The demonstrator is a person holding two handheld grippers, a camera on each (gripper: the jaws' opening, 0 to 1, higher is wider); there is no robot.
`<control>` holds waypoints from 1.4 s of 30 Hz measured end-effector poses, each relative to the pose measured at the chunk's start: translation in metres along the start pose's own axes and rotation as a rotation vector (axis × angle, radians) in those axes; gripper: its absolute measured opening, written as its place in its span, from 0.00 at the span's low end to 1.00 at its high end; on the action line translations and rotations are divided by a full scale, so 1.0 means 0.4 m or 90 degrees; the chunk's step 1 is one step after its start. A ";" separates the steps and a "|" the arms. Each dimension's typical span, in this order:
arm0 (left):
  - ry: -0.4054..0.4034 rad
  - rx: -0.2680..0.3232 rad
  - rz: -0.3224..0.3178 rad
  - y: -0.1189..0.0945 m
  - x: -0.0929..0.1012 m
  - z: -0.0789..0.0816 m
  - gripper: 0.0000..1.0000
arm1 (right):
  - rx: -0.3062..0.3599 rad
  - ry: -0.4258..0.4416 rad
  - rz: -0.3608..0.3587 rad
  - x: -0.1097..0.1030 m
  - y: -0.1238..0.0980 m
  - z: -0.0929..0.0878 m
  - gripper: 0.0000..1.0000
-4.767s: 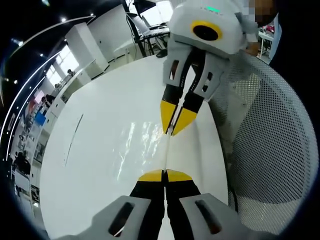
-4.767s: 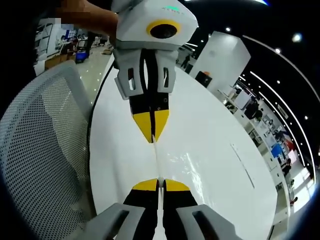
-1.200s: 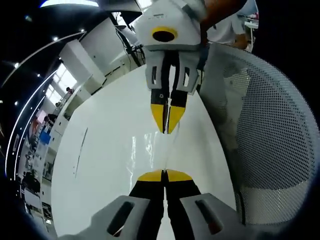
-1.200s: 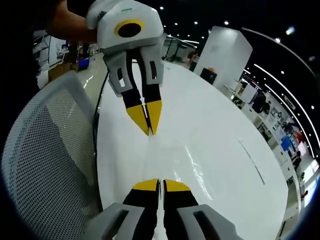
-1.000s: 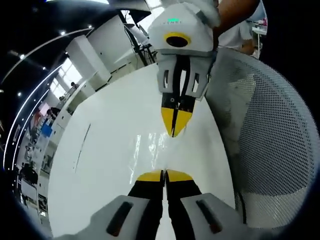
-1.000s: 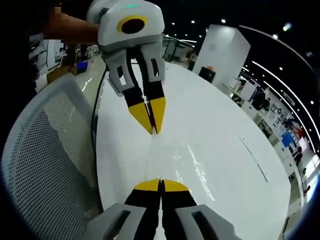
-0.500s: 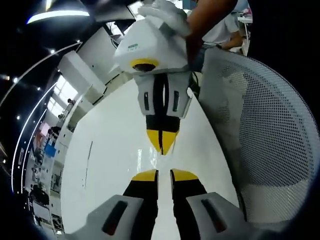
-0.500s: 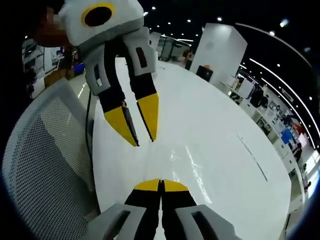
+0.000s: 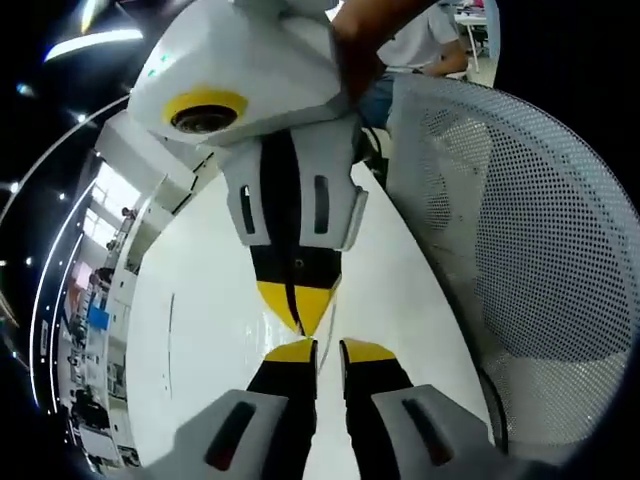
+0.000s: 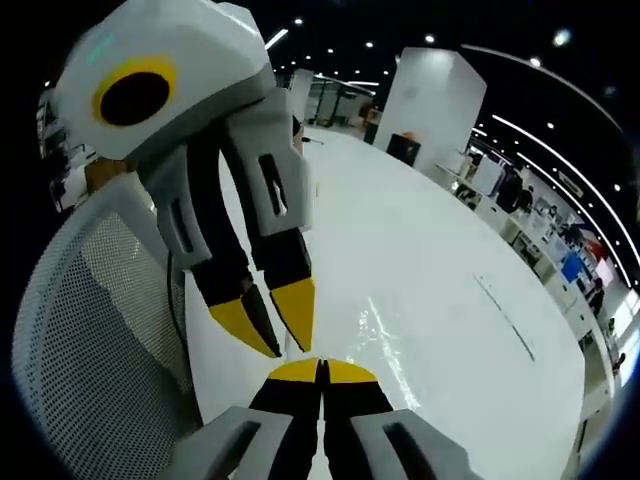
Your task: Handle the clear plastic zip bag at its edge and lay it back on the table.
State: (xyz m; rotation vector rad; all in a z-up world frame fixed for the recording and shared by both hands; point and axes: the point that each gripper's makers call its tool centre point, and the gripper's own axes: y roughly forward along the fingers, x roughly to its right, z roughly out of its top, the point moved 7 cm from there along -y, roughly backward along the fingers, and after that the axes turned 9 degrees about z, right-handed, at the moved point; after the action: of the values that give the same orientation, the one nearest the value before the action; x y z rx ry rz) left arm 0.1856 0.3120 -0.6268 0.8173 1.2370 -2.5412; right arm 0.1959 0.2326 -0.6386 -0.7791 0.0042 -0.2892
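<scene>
Over the glossy white desk [image 10: 430,270], your yellow-tipped left gripper [image 9: 327,350] stood spread while your right gripper [image 10: 321,371] stayed pressed together on the clear plastic zip bag [image 10: 385,345], so a one-sided hold could have let it twist or crumple.

The right gripper [image 10: 321,371] has its yellow-tipped jaws pressed together over the white table [image 10: 420,290]. The left gripper [image 10: 268,325], jaws parted, hangs close above it beside a mesh chair [image 10: 90,330].
</scene>
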 end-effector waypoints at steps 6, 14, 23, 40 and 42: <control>0.014 -0.010 0.003 0.016 0.008 -0.010 0.01 | 0.000 0.005 -0.005 0.001 -0.006 0.002 0.00; 0.016 -0.018 -0.006 0.022 0.026 -0.021 0.00 | 0.004 0.011 -0.024 0.010 -0.019 -0.003 0.00; 0.010 -0.041 -0.020 0.024 0.059 -0.050 0.00 | 0.022 0.009 -0.071 0.043 -0.053 0.017 0.00; -0.015 -0.042 -0.008 0.015 0.065 -0.060 0.00 | 0.049 0.002 -0.115 0.080 -0.100 0.055 0.00; -0.018 -0.042 -0.010 0.014 0.067 -0.064 0.00 | 0.048 0.002 -0.116 0.075 -0.102 0.054 0.00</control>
State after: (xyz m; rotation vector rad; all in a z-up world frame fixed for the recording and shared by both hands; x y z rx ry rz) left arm 0.1757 0.3299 -0.6579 0.7587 1.3158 -2.5003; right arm 0.2168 0.2122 -0.5918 -0.7055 -0.0751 -0.4610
